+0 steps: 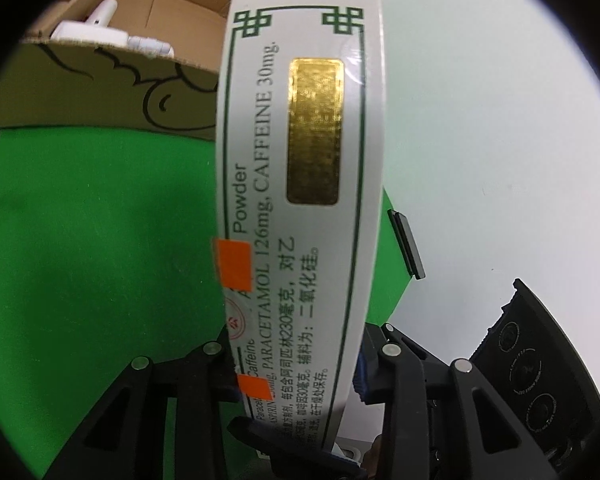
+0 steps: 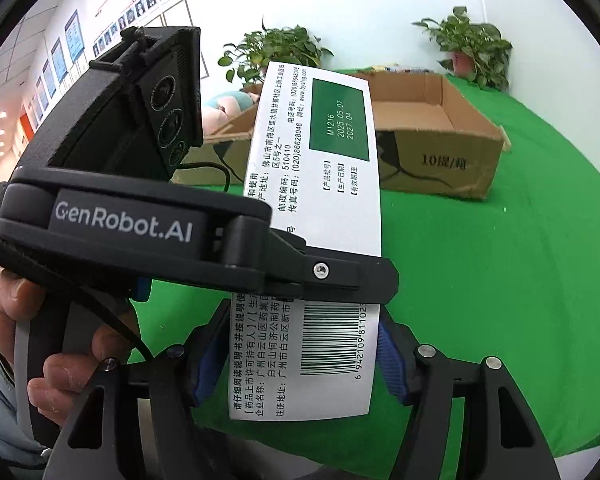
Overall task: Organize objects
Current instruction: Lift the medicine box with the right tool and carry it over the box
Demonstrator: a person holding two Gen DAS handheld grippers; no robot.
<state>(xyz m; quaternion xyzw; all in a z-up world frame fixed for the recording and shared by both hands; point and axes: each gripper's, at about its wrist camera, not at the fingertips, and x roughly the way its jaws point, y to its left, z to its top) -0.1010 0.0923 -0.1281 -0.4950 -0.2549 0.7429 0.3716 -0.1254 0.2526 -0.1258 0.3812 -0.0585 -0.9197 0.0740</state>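
Note:
A long white medicine box (image 1: pixel 300 184) with green border, gold sticker and orange tags stands upright between the fingers of my left gripper (image 1: pixel 300 364), which is shut on its lower part. Its back face with barcode shows in the right wrist view (image 2: pixel 324 208). My right gripper (image 2: pixel 300 356) is also shut on the box's lower end, blue pads against both sides. The left gripper's body (image 2: pixel 140 220) crosses the box just above my right fingers. Both hold the box above the green table.
An open cardboard box (image 1: pixel 100 80) holding a white plastic item (image 1: pixel 100 28) sits behind on the green cloth (image 1: pixel 100 240); it also shows in the right wrist view (image 2: pixel 432 136). Potted plants (image 2: pixel 468 44) stand at the back. The right gripper's body (image 1: pixel 532 368) is at lower right.

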